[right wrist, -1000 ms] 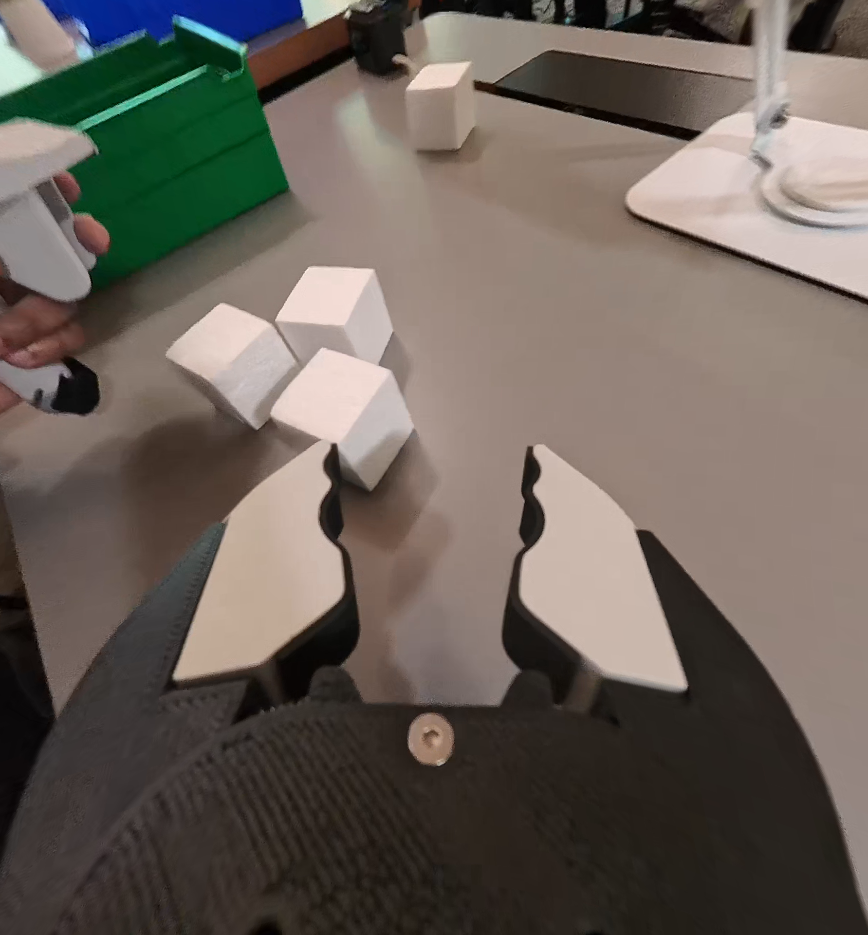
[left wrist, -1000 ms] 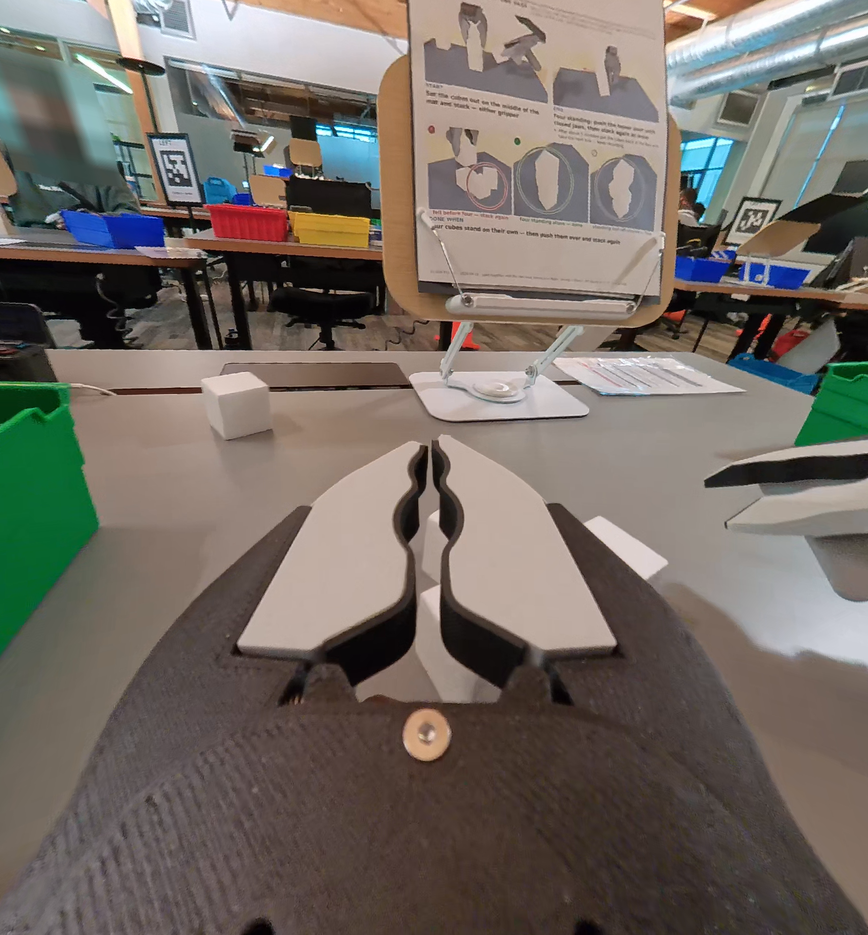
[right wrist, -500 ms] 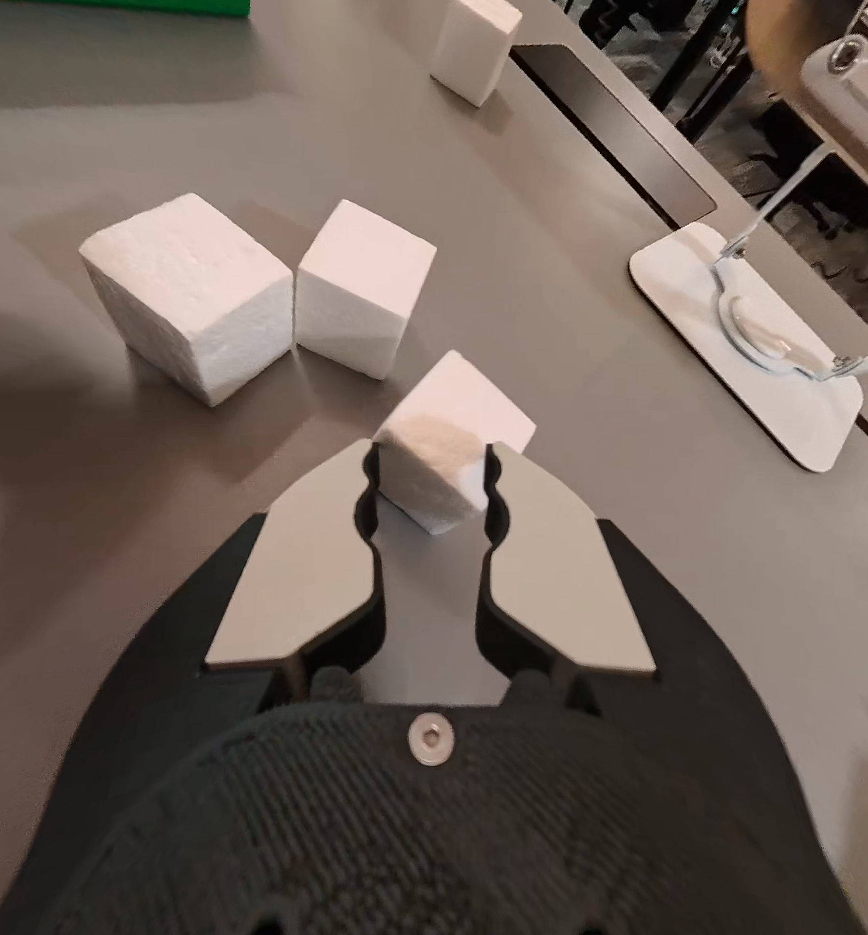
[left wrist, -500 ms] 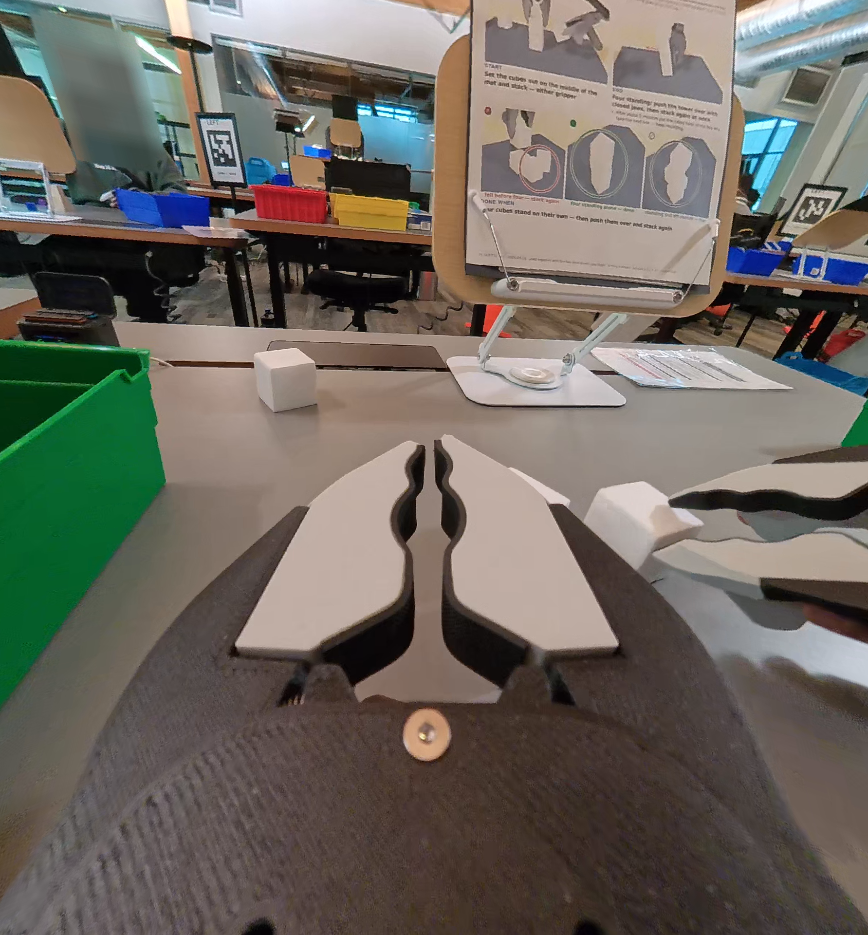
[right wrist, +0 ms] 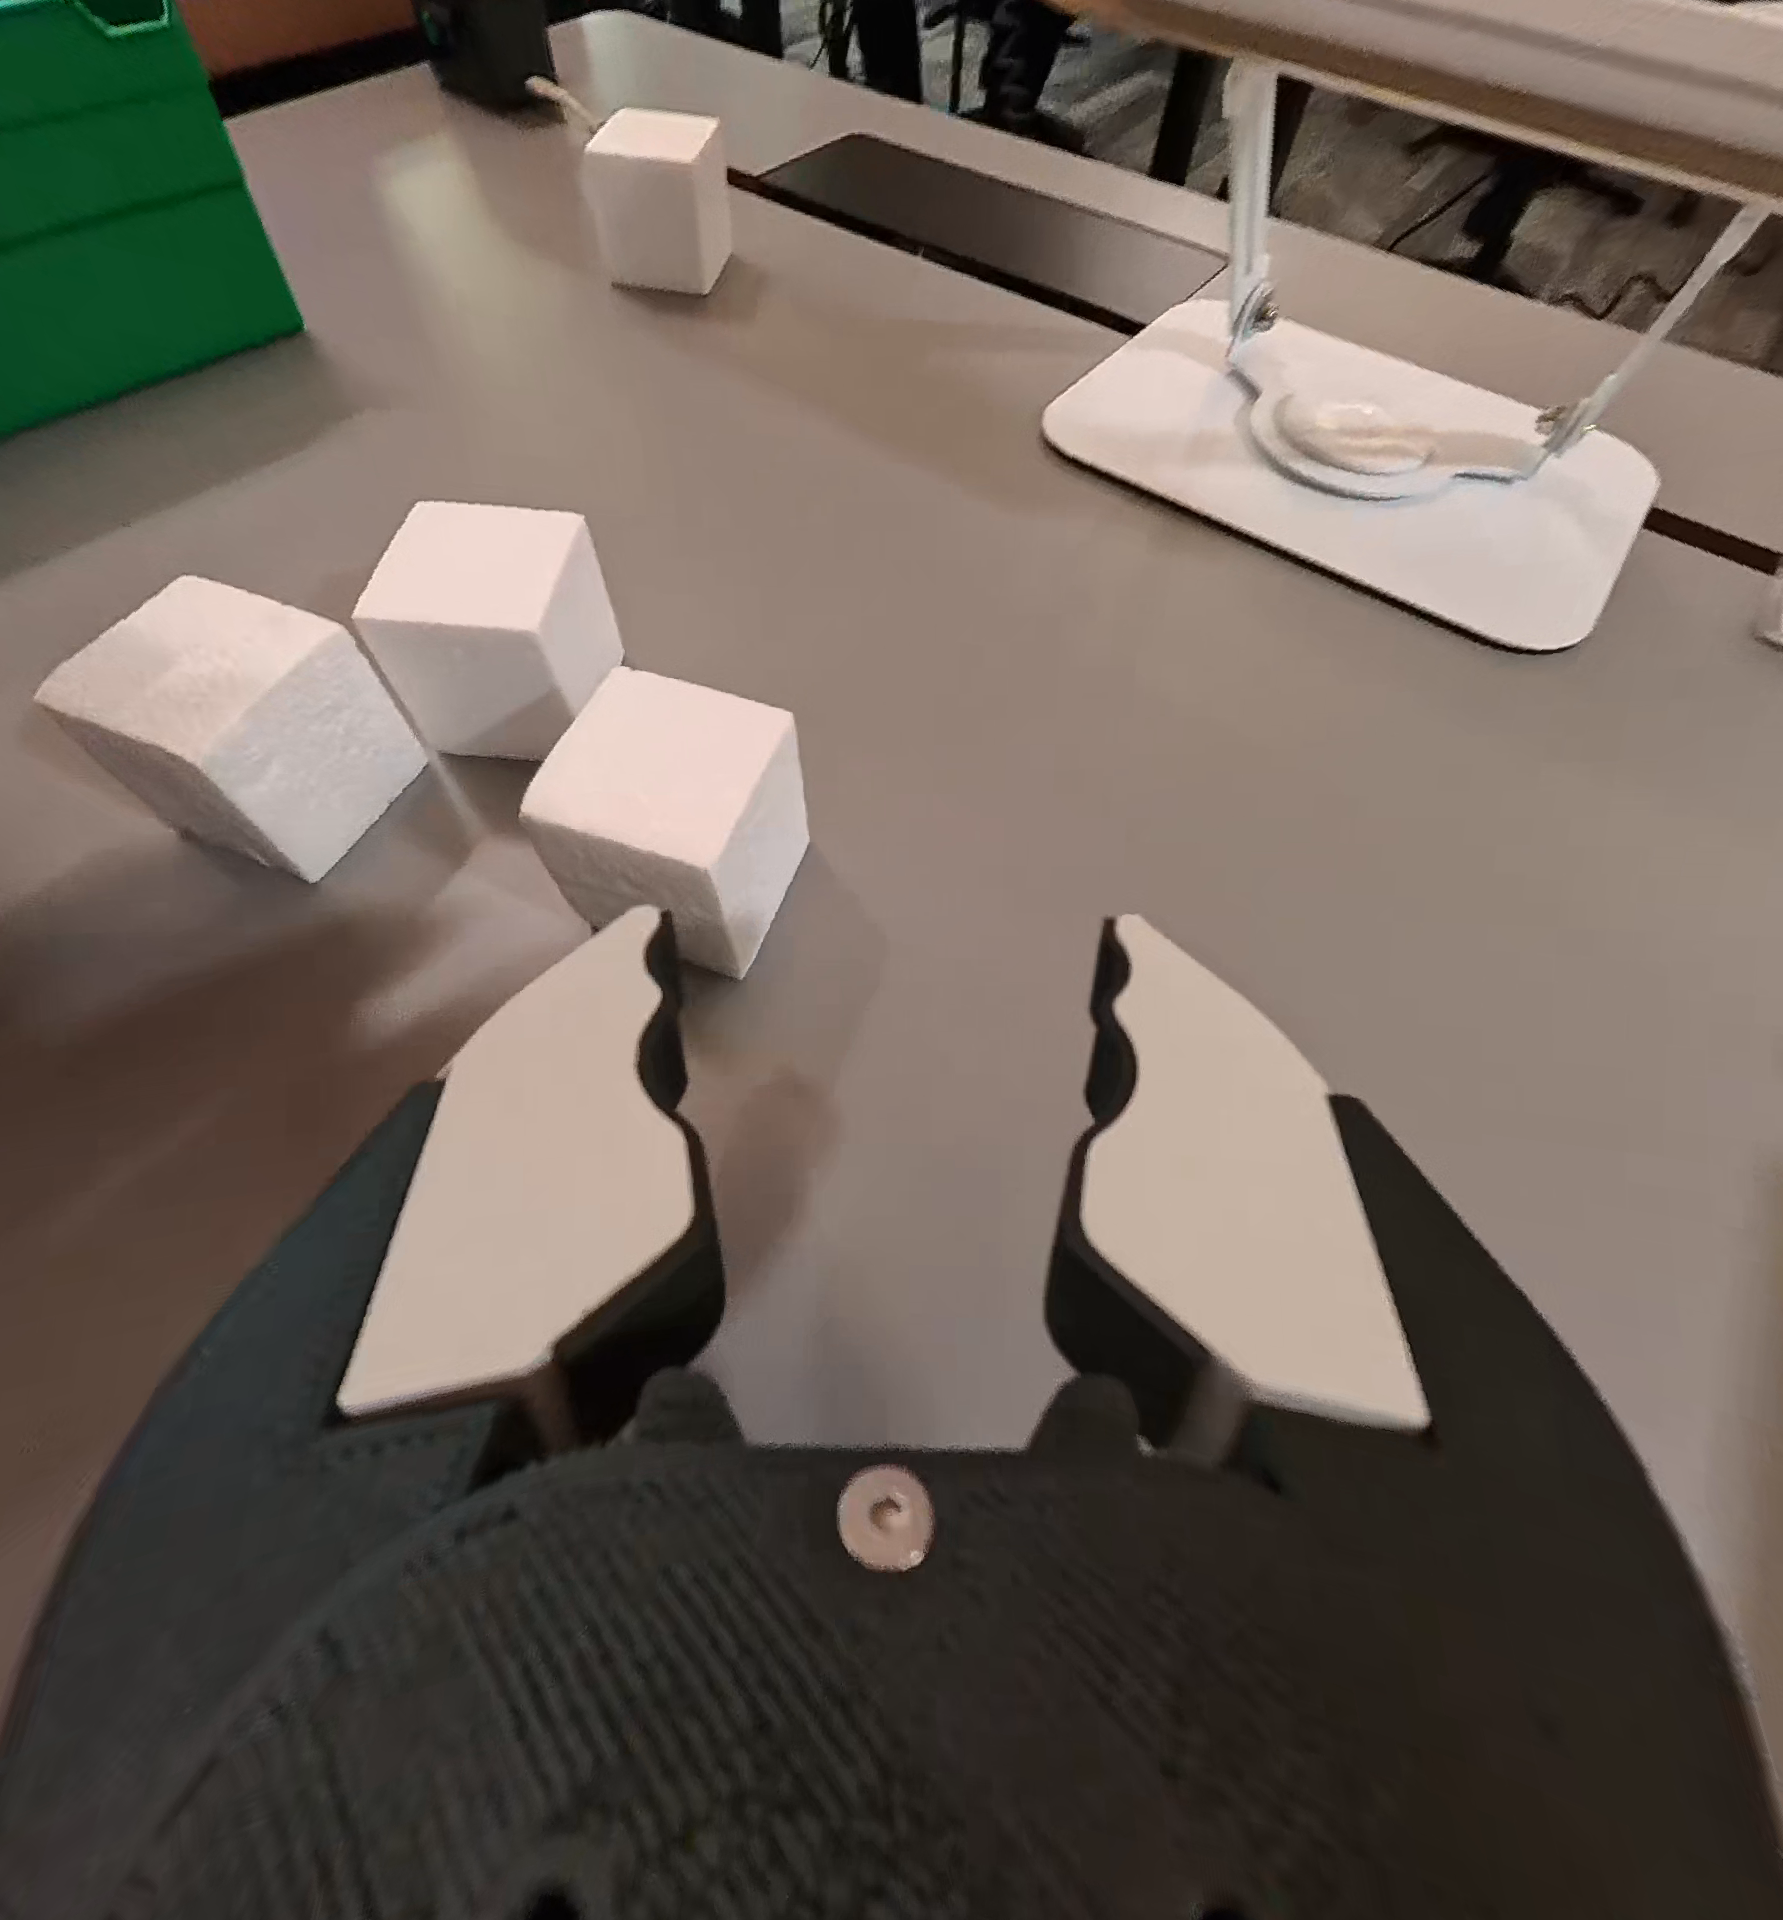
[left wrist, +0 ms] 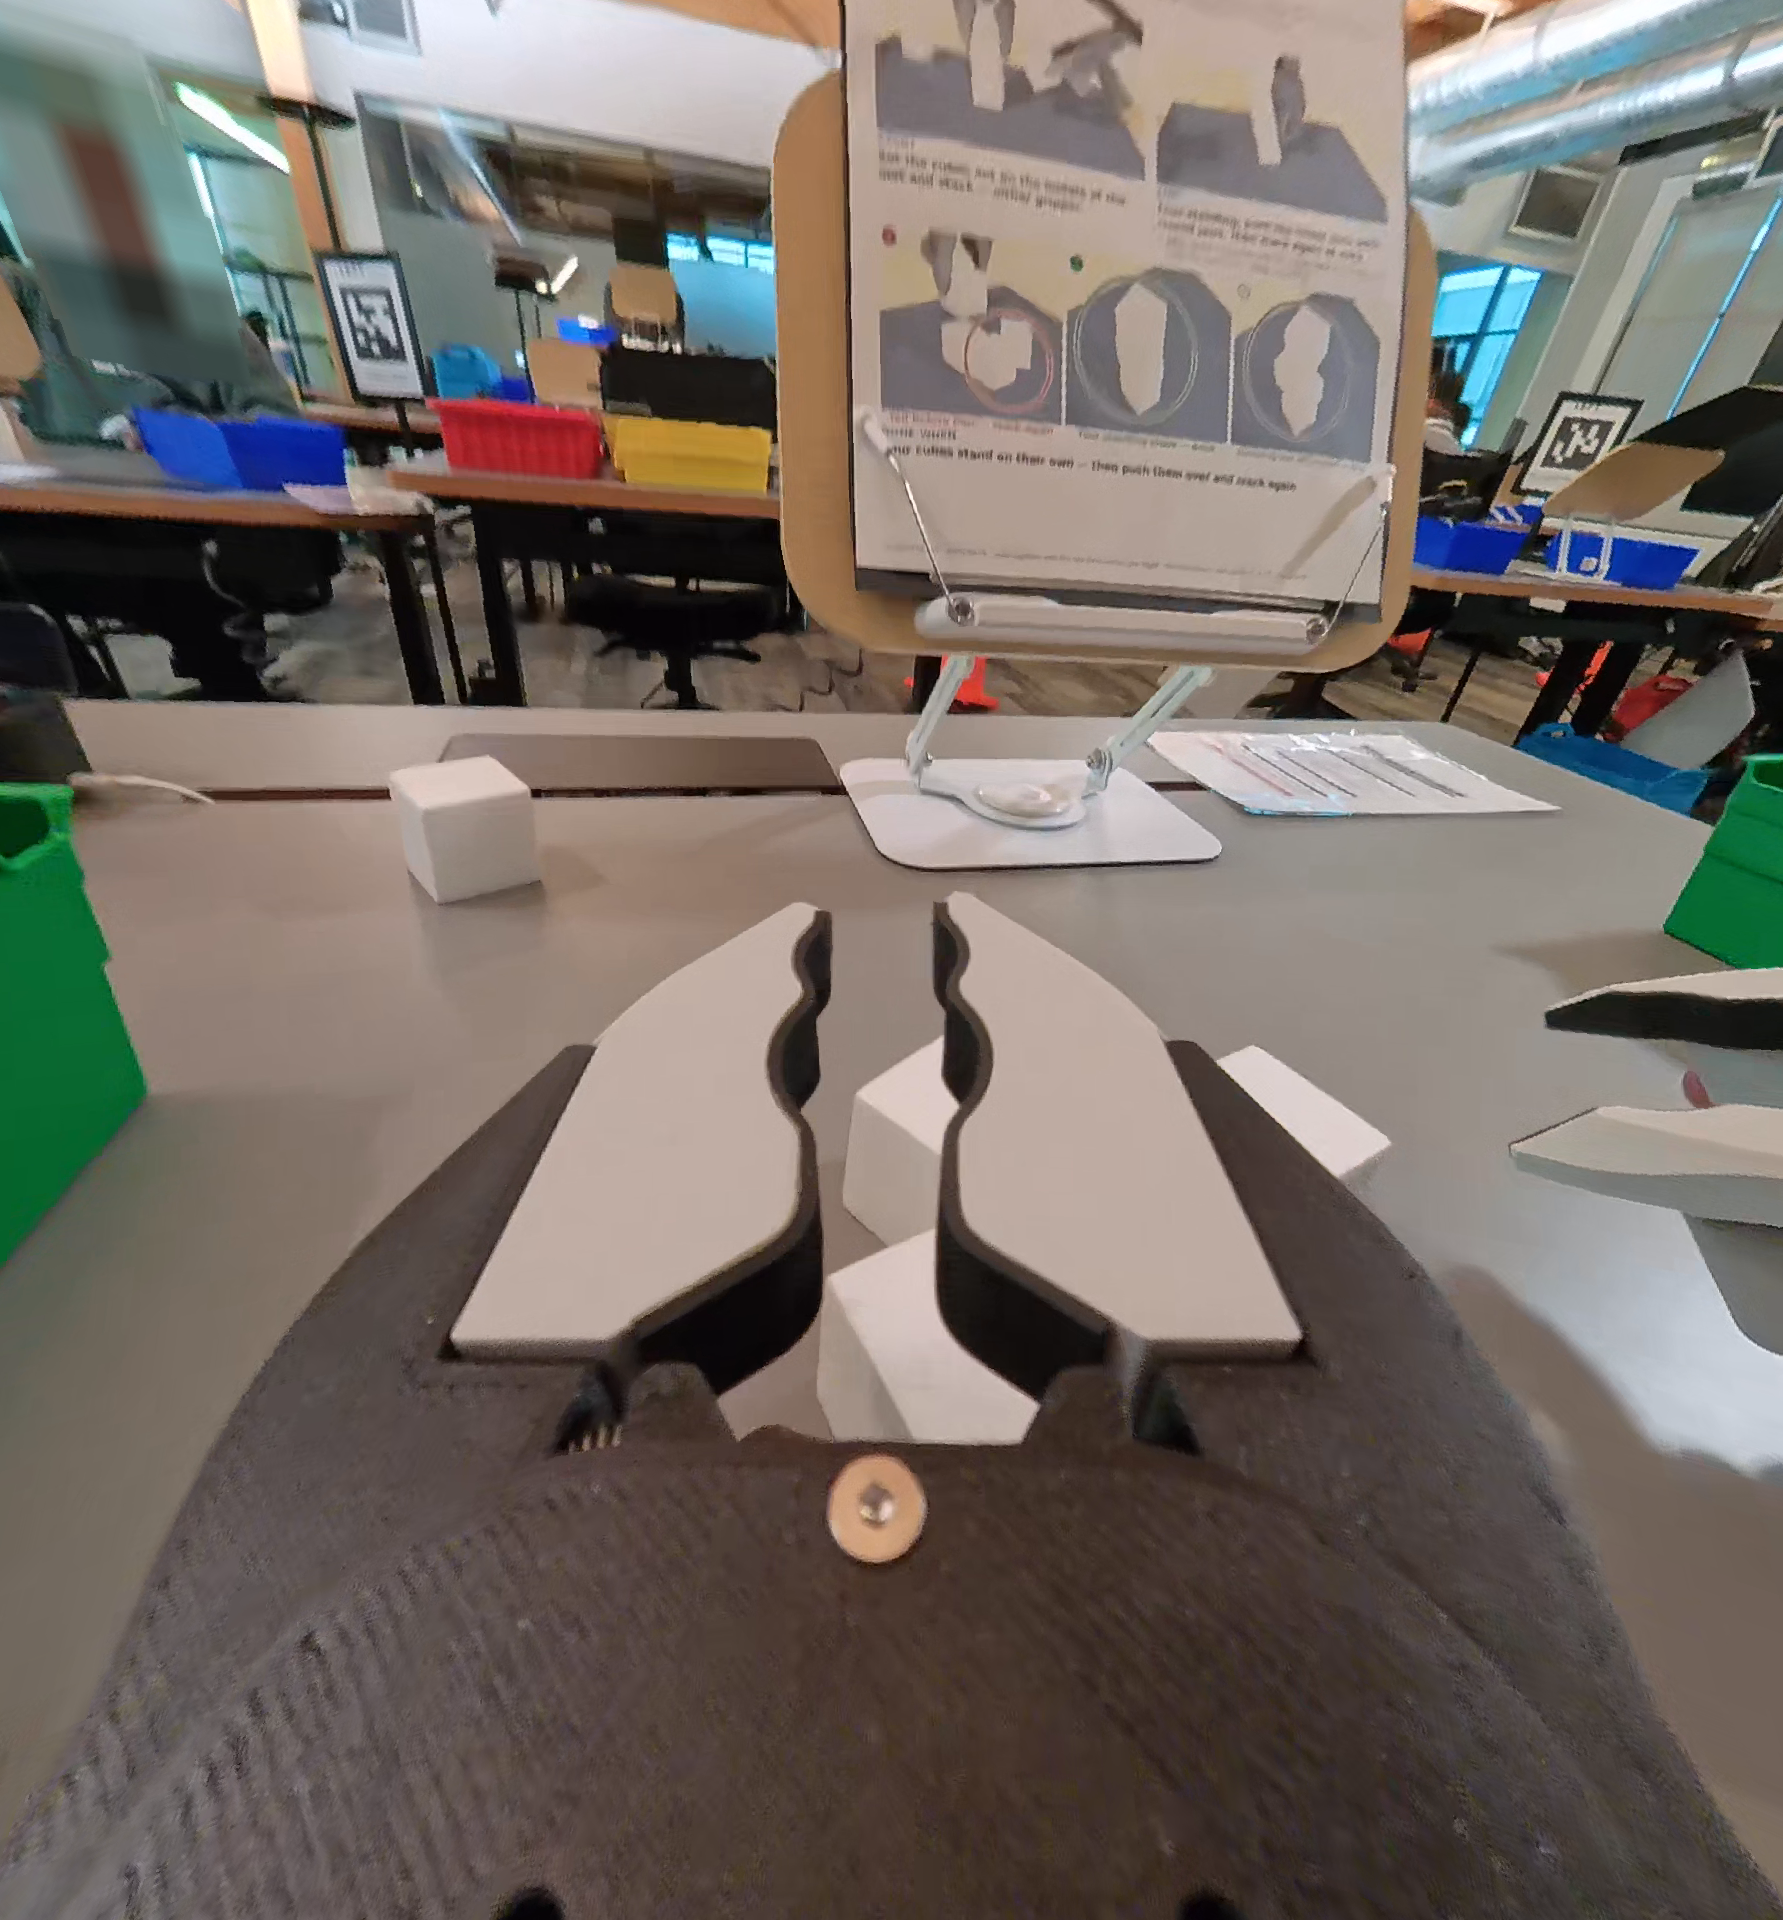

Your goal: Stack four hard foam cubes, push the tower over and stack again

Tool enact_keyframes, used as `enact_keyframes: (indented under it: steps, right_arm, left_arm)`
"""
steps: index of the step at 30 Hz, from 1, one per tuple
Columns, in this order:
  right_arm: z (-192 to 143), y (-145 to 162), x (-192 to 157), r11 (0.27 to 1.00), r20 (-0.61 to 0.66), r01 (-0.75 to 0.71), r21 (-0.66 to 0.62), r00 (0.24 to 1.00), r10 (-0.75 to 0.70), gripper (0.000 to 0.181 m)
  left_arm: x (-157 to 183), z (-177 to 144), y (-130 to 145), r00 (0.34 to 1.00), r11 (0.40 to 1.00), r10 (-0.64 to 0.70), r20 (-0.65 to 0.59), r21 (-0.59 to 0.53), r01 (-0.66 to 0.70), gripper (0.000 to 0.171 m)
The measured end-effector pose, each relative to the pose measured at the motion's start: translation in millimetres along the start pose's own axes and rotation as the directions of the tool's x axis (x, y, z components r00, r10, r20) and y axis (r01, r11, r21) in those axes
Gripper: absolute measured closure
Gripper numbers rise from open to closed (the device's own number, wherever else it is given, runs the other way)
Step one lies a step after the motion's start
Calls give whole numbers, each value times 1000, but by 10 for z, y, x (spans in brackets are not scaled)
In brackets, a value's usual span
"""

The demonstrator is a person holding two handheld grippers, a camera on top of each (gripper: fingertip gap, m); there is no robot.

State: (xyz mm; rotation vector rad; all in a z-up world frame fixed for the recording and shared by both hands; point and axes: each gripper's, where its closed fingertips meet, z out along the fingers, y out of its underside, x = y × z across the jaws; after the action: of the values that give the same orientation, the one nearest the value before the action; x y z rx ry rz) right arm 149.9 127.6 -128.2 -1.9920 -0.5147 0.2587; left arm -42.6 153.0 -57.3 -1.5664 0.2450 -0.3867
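Three white foam cubes lie close together on the grey table: a near one (right wrist: pixel 669 810), a middle one (right wrist: pixel 492 623) and a left one (right wrist: pixel 232 727). My right gripper (right wrist: pixel 882 925) is open and empty, its left fingertip just short of the near cube. My left gripper (left wrist: pixel 879 925) hovers over the cluster, jaws slightly apart and holding nothing. Two cubes (left wrist: pixel 892 1127) (left wrist: pixel 897 1340) show through its gap and a third (left wrist: pixel 1302 1112) beside its right finger. The right gripper (left wrist: pixel 1536 1081) shows at the right edge of the left wrist view. A lone fourth cube (left wrist: pixel 463 826) stands farther back left.
A green bin (left wrist: pixel 4 1039) stands at the left and another (left wrist: pixel 1770 873) at the right. A document stand (left wrist: pixel 1095 312) with a white base (left wrist: pixel 1032 821) is at the back, beside a dark flat panel (left wrist: pixel 638 748) and a bagged sheet (left wrist: pixel 1354 774). The right gripper is farther from the lone fourth cube (left wrist: pixel 463 826), some 40 centimeters, than the left, some 30 centimeters. It is also in sight in the right wrist view (right wrist: pixel 619 185).
My right gripper, closed around a cube half a second ago, has opened and drawn back, leaving that cube on the table. My left gripper's jaws have parted slightly.
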Motion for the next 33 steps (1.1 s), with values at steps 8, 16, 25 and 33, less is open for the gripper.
enact_keyframes:
  steps: [8, 16, 25, 33]
  right_arm:
    - [193, 159, -238, 994, 40, 77, -76, 996, -74, 87]
    - [540, 109, -649, 967, 95, 229, -109, 971, -219, 82]
    - [604, 64, -572, 921, 22, 372, -111, 928, -372, 112]
    - [261, 7, -266, 946, -44, 314, -81, 947, -318, 112]
  left_arm:
    - [-114, -43, 71, 998, 998, -54, 23, -38, 55, 149]
    - [-321, -350, 195, 997, 992, -55, 46, -108, 60, 150]
    - [-445, -477, 151, 994, 995, -41, 98, -88, 50, 152]
    - [-236, -253, 57, 999, 999, -25, 40, -42, 26, 155]
